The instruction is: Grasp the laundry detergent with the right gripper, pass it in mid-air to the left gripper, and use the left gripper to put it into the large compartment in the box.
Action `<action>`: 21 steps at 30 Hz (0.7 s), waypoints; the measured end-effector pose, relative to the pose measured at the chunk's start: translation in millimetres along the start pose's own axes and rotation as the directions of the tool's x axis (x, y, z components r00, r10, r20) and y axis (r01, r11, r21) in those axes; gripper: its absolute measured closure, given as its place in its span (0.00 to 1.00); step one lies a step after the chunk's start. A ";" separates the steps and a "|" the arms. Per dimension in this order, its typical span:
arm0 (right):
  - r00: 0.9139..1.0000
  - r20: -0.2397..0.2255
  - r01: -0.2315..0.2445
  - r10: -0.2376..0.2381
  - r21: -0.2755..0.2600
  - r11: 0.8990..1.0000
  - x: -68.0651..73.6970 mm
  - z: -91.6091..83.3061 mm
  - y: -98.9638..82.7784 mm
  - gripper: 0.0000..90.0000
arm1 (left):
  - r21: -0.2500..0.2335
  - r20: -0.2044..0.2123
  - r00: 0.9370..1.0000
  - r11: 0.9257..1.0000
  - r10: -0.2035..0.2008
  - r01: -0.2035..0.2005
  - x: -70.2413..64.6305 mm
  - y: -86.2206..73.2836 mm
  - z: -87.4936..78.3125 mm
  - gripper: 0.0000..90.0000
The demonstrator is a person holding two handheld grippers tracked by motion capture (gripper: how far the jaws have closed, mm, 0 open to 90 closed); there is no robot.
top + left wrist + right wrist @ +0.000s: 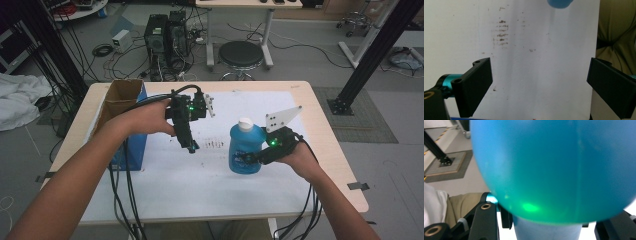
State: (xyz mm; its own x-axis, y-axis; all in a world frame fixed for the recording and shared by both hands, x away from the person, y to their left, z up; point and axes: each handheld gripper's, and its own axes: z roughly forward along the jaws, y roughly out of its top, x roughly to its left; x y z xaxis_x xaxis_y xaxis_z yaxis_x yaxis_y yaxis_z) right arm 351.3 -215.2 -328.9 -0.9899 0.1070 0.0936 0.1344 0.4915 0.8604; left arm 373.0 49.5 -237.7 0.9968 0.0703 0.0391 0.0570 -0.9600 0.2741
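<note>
A blue bottle (242,145) with a white cap (245,123) stands upright over the white sheet, right of the table's middle. My right gripper (248,159) comes at it from the right and is shut on its lower part. In the right gripper view the bottle (554,170) bulges close above the jaws, which press on its narrower part. My left gripper (191,146) hangs above the sheet to the bottle's left and points down. Its jaws (540,72) are open wide with nothing between them, over brown stains (502,33). An edge of the bottle (560,3) shows at the top.
An open box (122,107), blue outside and cardboard inside, stands at the table's left edge. A white sheet (200,185) covers most of the wooden table (327,150). Cables trail off the near edge. A stool (241,54) and computer towers stand behind the table.
</note>
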 end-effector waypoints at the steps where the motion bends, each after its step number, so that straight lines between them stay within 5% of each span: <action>1: 1.000 -0.007 0.004 -0.004 -0.002 1.000 0.1 2.1 0.3 0.49 | 0.000 0.000 1.000 1.000 0.000 0.000 0.0 0.0 0.0 0.07; 14: 0.997 -0.067 0.047 -0.046 0.021 0.999 -2.1 26.6 10.7 0.50 | -0.041 0.043 0.999 0.999 0.024 -0.022 -17.1 18.2 -15.0 0.07; 21: 0.994 -0.083 0.069 -0.065 0.044 0.997 -3.4 38.3 17.2 0.50 | -0.010 0.053 0.998 1.000 0.019 -0.019 -17.4 25.3 -18.8 0.07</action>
State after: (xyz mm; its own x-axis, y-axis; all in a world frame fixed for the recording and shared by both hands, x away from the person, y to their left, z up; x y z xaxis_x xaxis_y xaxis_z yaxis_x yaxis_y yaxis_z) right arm 358.7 -174.0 -333.6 -0.9969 0.0028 0.0786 0.0679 0.5350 0.8421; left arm 356.0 29.2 -213.3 0.9993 0.0374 -0.0066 0.0377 -0.9584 0.2831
